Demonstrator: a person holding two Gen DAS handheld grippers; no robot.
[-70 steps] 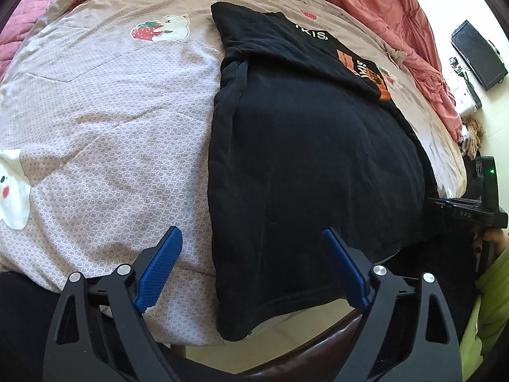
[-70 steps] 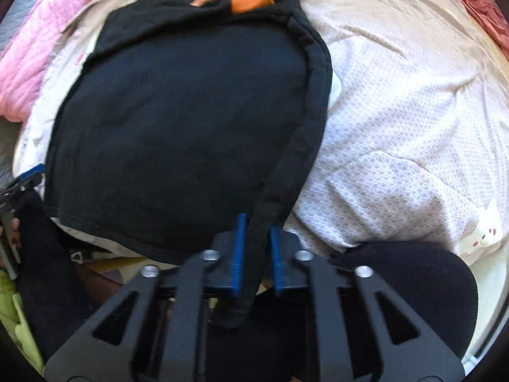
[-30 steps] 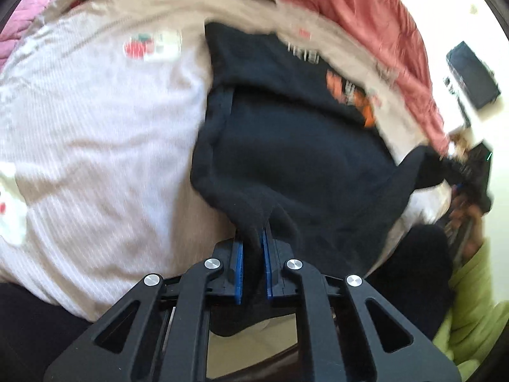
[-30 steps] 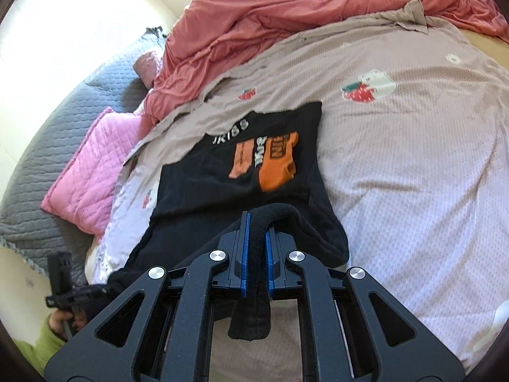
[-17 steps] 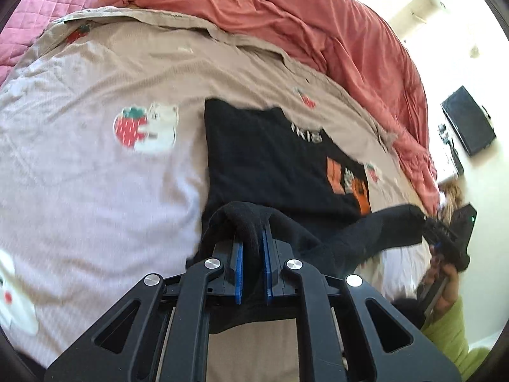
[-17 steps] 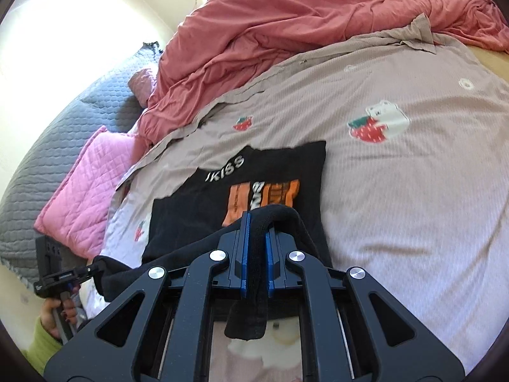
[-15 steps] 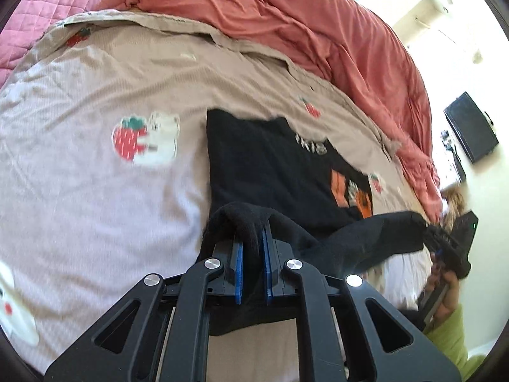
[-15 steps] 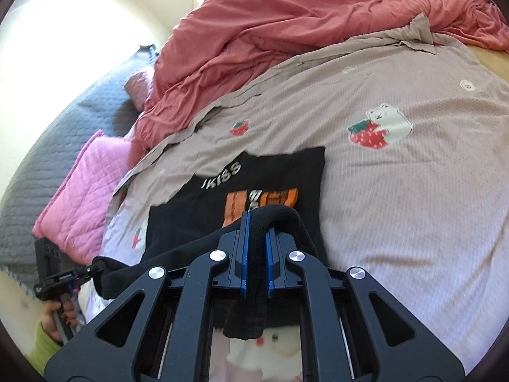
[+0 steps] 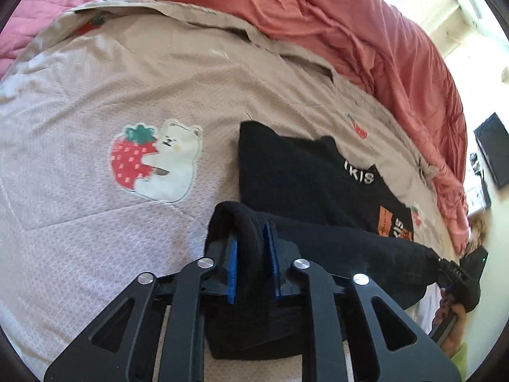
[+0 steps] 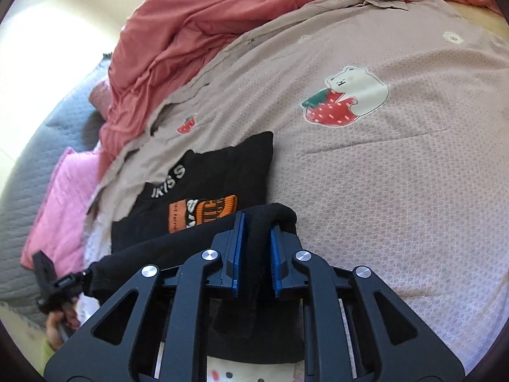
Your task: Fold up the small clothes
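Note:
A black t-shirt [image 9: 305,178] with white lettering and an orange print lies on the bed, also in the right wrist view [image 10: 222,172]. Its lower hem is lifted and stretched between both grippers, above the printed upper part. My left gripper [image 9: 251,254] is shut on the hem's left corner. My right gripper [image 10: 254,251] is shut on the hem's right corner. Each gripper shows small in the other's view: the right gripper [image 9: 458,273] and the left gripper [image 10: 54,286].
The bed cover [image 9: 95,216] is beige with strawberry-and-bear patches [image 9: 156,159]. A red quilt [image 9: 350,31] is bunched at the far side. Pink pillows [image 10: 60,197] and a grey quilted blanket [image 10: 38,159] lie to the left in the right wrist view. A black screen [image 9: 493,152] hangs on the wall.
Both grippers, shut on the hem, have carried it up and forward over the shirt toward its printed top. Less of the black fabric lies flat than a second ago.

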